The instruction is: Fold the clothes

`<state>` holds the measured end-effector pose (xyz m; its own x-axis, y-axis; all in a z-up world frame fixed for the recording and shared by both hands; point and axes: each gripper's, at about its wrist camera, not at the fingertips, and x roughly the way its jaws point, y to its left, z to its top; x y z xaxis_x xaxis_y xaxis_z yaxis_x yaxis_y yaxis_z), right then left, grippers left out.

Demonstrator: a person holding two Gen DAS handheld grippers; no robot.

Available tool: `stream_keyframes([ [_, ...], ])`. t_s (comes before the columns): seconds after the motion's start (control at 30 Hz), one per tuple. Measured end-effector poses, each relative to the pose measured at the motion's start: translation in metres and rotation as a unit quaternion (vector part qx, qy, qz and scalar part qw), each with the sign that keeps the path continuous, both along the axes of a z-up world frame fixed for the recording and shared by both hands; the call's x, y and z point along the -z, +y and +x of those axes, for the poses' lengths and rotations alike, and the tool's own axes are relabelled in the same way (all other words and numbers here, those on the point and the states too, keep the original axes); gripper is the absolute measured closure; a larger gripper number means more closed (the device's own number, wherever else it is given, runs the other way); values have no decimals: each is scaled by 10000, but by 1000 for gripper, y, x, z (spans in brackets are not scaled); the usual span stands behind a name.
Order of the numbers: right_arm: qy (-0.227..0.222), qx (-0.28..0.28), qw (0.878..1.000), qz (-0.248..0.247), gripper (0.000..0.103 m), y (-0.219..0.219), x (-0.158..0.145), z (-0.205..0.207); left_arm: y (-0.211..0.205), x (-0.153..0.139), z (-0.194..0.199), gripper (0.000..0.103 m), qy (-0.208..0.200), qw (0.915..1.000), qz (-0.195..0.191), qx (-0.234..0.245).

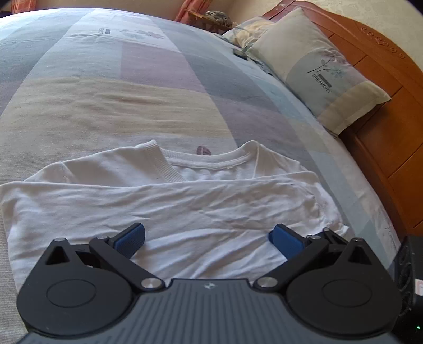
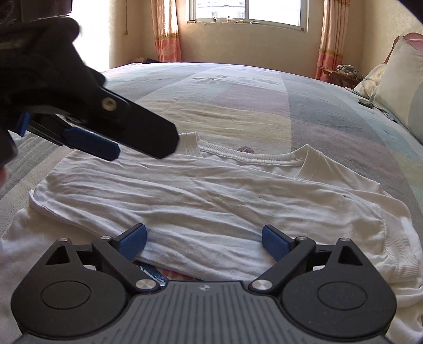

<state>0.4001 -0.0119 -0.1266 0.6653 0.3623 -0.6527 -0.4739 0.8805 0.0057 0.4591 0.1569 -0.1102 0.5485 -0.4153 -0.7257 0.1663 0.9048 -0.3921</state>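
Note:
A white long-sleeved shirt lies flat on the bed, its lower part folded up over the chest and its collar toward the far side. My left gripper hovers over the shirt's near edge, its blue pads wide apart with nothing between them. In the right wrist view the same shirt fills the middle, and my right gripper stands open above its folded near edge, not pressing on the cloth. The left gripper shows at the upper left of that view, held in a dark-gloved hand.
The shirt rests on a pastel patchwork bedspread. Pillows lean on a wooden headboard at the right. A window with orange curtains is behind the bed. A striped bit of other cloth peeks from under the shirt.

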Motion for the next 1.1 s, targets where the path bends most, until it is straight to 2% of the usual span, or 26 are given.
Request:
stream_keyframes([
  [0.13, 13, -20, 10000, -9, 4, -5, 2, -10, 9, 6, 16, 1, 51, 9992, -290, -275],
  [0.23, 62, -186, 9998, -71, 1, -10, 1, -19, 7, -2, 18, 1, 121, 9994, -129, -291],
  [0.27, 111, -230, 9997, -49, 1, -13, -3, -20, 5, -9, 15, 1, 73, 9995, 11, -297],
  [0.3, 161, -273, 9995, -27, 1, -16, -6, -21, 2, -16, 9, 1, 2, 9998, -19, -208],
  [0.33, 161, -288, 9994, 101, 1, -22, -11, -21, -1, -22, 4, 1, -69, 9999, -109, -90],
  [0.43, -147, -62, 9996, 211, 1, -44, -22, -16, -19, -28, 1, 1, -22, 9967, -708, 388],
  [0.5, -72, 120, 9996, 243, 1, -57, -20, -6, -39, -25, 7, 1, 62, 9927, -984, 691],
  [0.57, 55, 304, 9992, 272, 1, -69, -17, 5, -55, -12, 18, 1, 156, 9939, -832, 711],
  [0.63, 358, 482, 9973, 430, 1, -83, -10, 12, -60, 5, 28, 1, 300, 9968, -536, 519],
  [0.7, 411, 501, 9963, 573, 1, -96, -10, 6, -57, 7, 27, 1, 212, 9969, -614, 447],
  [0.73, 414, 491, 9959, 631, 1, -101, -11, 2, -56, 4, 25, 1, 260, 9970, -586, 431],
  [0.87, 476, 385, 9955, 729, 0, -117, -25, -18, -58, -22, 2, 1, 216, 9989, 150, 400],
  [0.97, 666, 381, 9931, 881, 0, -130, -34, -37, -55, -45, -27, 1, 130, 9983, 355, 454],
  [1.1, 672, 442, 9917, 1007, 0, -148, -52, -77, -52, -79, -77, 1, -68, 9964, 682, 508],
])
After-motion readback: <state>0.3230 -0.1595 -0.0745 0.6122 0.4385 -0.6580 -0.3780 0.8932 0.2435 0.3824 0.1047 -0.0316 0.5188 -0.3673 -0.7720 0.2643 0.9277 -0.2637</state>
